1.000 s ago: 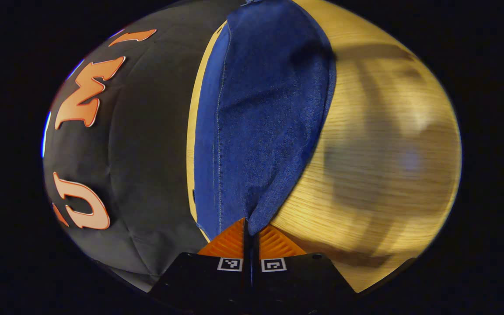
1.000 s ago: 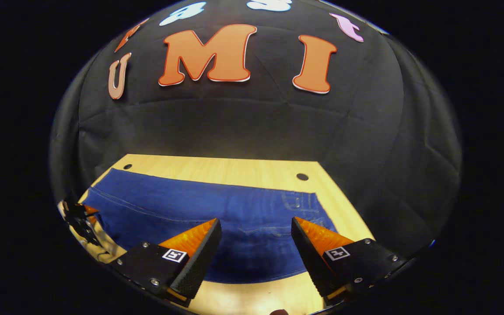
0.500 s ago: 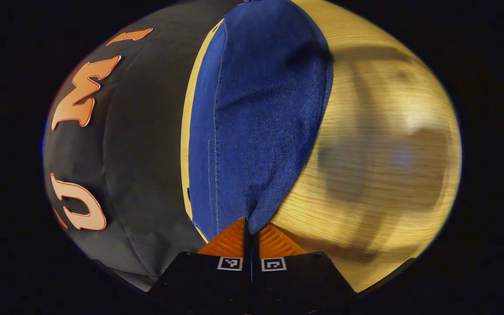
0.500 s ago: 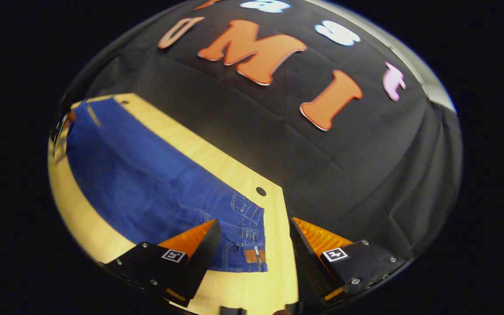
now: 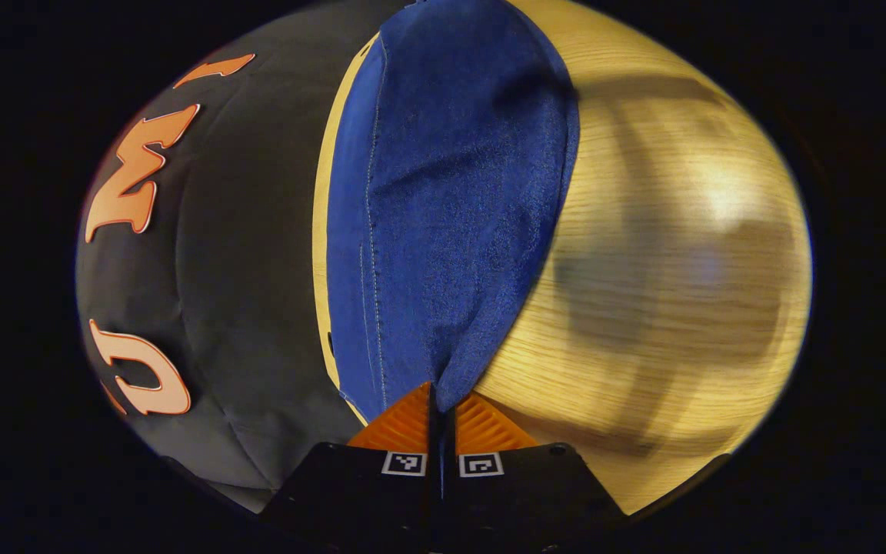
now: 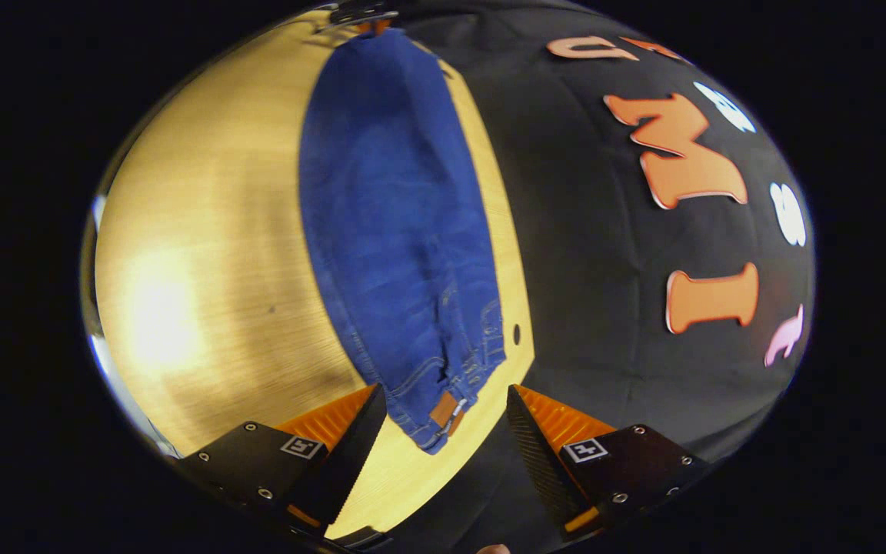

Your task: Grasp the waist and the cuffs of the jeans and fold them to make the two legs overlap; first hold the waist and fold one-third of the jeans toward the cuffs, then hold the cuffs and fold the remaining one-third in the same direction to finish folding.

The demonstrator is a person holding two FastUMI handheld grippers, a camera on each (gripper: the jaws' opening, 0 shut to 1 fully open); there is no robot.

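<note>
The left tongs (image 5: 441, 400) pinch the jeans' (image 5: 451, 200) cuff at 6 o'clock on the counter (image 5: 666, 254), while the right tongs (image 6: 443, 431) gape apart around the waist (image 6: 443, 412).

Jeans' waist (image 6: 443, 412) between spread right hand-held gripper (image 6: 443, 415) fingers

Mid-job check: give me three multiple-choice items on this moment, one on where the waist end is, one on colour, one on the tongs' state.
1. The jeans' waist end lies:
A. between the right tongs' spread fingers
B. off the table
C. on the wall

2. The jeans are:
A. black
B. blue
C. grey

3. The left tongs are:
A. wide open
B. shut on the jeans
C. shut on nothing

Answers: 1 A, the waistband sits in the gap in the right gripper view. 2 B, blue denim. 3 B, fingers together with fabric pinched.
</note>
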